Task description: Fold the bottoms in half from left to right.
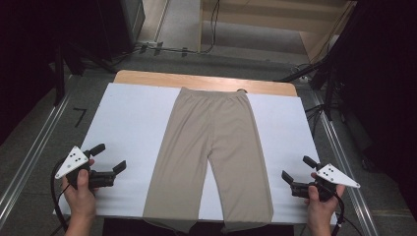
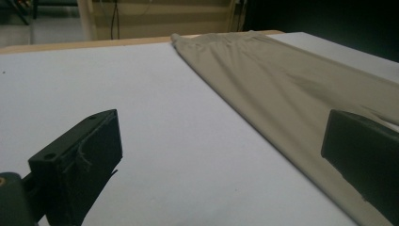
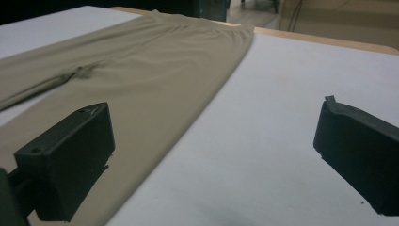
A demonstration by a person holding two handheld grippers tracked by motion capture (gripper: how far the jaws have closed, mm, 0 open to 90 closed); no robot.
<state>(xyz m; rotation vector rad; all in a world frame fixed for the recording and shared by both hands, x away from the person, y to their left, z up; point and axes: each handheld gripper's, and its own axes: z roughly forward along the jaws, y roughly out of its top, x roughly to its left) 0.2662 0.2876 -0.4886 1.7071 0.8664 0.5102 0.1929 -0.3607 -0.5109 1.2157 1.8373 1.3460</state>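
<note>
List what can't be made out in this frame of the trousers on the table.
- Leg hems of the beige trousers: high view, they hang over the near edge of the table.
- Small dark thing at the waistband: high view, too small to identify.
- Trouser legs: left tongs view, cut off at the right edge.

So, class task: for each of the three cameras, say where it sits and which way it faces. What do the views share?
High view: above the near side, looking forward and down on the white table; both hands, left gripper and right gripper.
Left gripper view: low on the left gripper, facing the far edge; open jaws.
Right gripper view: low on the right gripper; open jaws.
All share the beige trousers.
</note>
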